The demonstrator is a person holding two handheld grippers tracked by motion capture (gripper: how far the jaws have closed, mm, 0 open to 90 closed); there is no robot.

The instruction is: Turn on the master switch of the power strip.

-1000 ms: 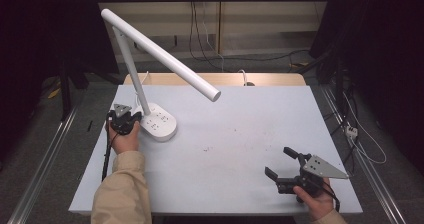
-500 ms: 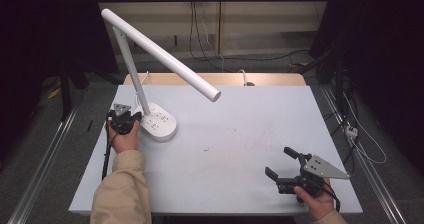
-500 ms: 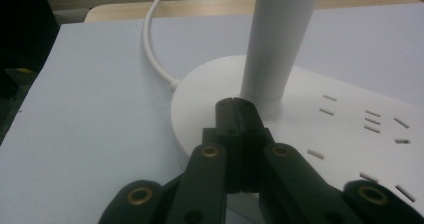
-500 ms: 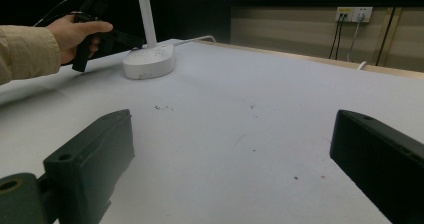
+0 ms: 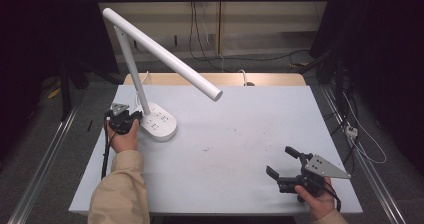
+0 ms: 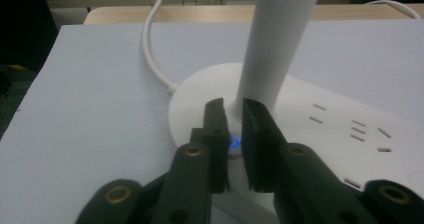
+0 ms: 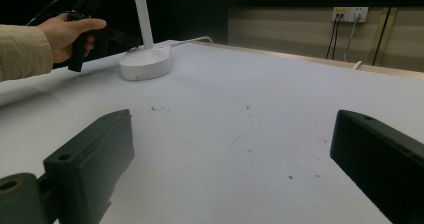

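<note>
The pale grey rectangular tabletop (image 5: 240, 149) carries a white plastic desk lamp (image 5: 157, 124) near its left edge. The left tool (image 6: 232, 134), jaws just parting to a narrow gap and gripping nothing, hovers over the lamp's small round blue-lit power button (image 6: 234, 143). A good press is probably straight down and brief. The left gripper view reveals that glow; the high view shows the right tool (image 5: 285, 164) spread wide near the front right corner.

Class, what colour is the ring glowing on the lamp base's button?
Blue: the ring glows on the white lamp base, clearest in the left gripper view.
</note>
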